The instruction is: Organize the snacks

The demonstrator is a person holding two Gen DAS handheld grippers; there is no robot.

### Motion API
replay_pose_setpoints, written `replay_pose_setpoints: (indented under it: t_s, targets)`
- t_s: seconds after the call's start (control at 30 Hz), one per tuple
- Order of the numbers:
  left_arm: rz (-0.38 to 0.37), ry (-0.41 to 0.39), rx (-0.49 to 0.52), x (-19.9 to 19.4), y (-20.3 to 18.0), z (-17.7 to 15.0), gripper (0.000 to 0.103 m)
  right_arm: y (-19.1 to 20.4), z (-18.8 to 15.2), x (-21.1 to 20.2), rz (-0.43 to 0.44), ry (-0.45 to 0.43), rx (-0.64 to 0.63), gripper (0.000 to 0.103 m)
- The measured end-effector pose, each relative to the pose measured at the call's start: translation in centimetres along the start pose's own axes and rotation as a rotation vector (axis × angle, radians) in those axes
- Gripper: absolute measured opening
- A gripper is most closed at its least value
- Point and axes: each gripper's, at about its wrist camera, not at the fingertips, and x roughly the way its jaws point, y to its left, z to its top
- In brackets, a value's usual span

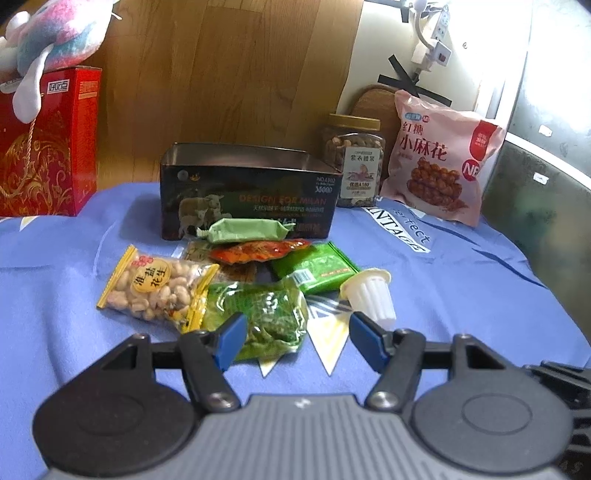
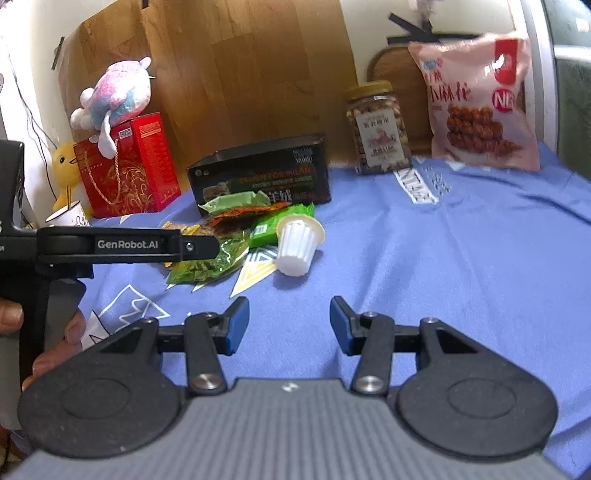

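Observation:
A small heap of snacks lies on the blue cloth point(image 1: 461, 295) in front of an open dark tin box point(image 1: 247, 199). It holds a peanut packet point(image 1: 155, 291), a shiny green packet point(image 1: 266, 317), a flat green packet point(image 1: 314, 267), a red-orange packet point(image 1: 258, 253) and a pale green bar point(image 1: 243, 229). A white jelly cup point(image 1: 371, 295) lies on its side at the heap's right. My left gripper point(image 1: 295, 325) stands open just short of the shiny packet and the cup, gripping nothing. My right gripper point(image 2: 289, 306) is open over bare cloth, short of the cup point(image 2: 297, 243).
A nut jar point(image 1: 352, 162) and a pink snack bag point(image 1: 439, 158) stand at the back right. A red gift box point(image 1: 44, 147) with a plush toy point(image 1: 48, 33) on top stands back left. A hand point(image 2: 11, 314) holds the left tool at the right view's left edge.

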Motion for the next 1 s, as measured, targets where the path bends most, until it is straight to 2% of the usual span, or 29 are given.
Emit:
replay_pose_setpoints:
  t_s: [0.67, 0.8, 1.0]
  targets:
    - [0.045, -0.006, -0.034, -1.3, 1.3, -0.9, 0.062, 1.3, -0.5, 0.3, 0.04, 0.004, -0.026, 0.051]
    - [0.071, -0.019, -0.06, -2.0, 2.6, -1.0, 0.062, 1.3, -0.1, 0.7, 0.049, -0.001, -0.023, 0.051]
    - [0.146, -0.057, -0.109, -4.1, 6.6, -1.1, 0.062, 1.9, 1.6, 2.6, 0.119, -0.007, -0.023, 0.051]
